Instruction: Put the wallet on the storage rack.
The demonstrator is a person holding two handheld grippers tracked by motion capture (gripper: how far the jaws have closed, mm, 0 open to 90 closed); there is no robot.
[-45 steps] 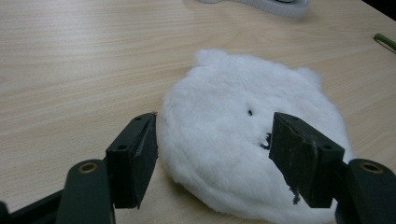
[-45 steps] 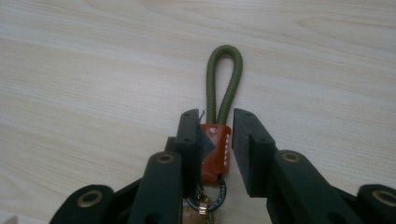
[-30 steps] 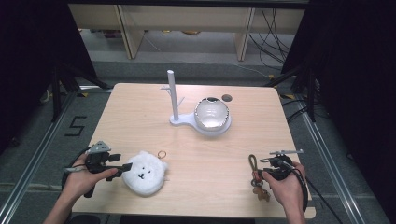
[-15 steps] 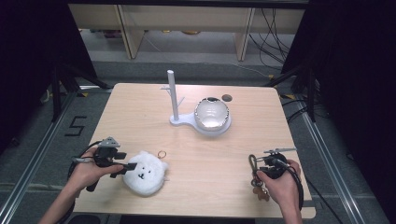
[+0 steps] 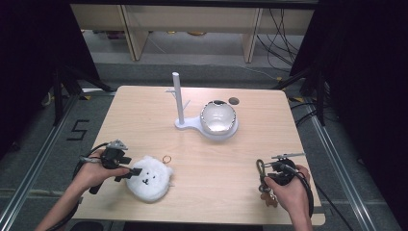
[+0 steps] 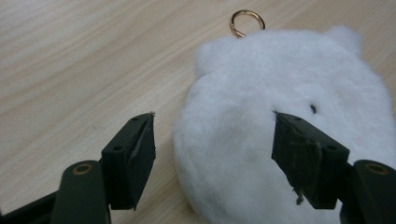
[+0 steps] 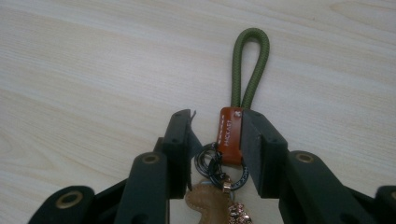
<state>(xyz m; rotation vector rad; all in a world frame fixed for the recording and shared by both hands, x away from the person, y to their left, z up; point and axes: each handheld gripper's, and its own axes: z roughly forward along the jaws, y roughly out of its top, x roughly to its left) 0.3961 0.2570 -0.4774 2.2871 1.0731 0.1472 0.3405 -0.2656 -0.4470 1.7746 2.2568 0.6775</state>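
Observation:
A white plush bear face [image 5: 150,179] with a gold ring [image 5: 166,159] lies at the table's front left. My left gripper [image 5: 128,173] is open at its left side. In the left gripper view the plush [image 6: 261,116] bulges between the wide-apart jaws, with the ring [image 6: 247,22] beyond. At the front right lies a keychain [image 5: 261,168] with an olive cord loop [image 7: 250,65], an orange leather tab [image 7: 230,135], black rings and a brown charm [image 7: 205,203]. My right gripper [image 7: 217,144] straddles the tab. Its right jaw touches the tab and a gap remains on the left.
A white stand with an upright post [image 5: 178,96] and a shiny bowl [image 5: 218,118] sits at the table's far middle. A small dark disc [image 5: 234,101] lies behind the bowl. The light wooden tabletop [image 5: 216,159] stretches between the two hands.
My left gripper has moved right, up against the plush. My right hand has shifted slightly towards the near edge, bringing its gripper over the keychain.

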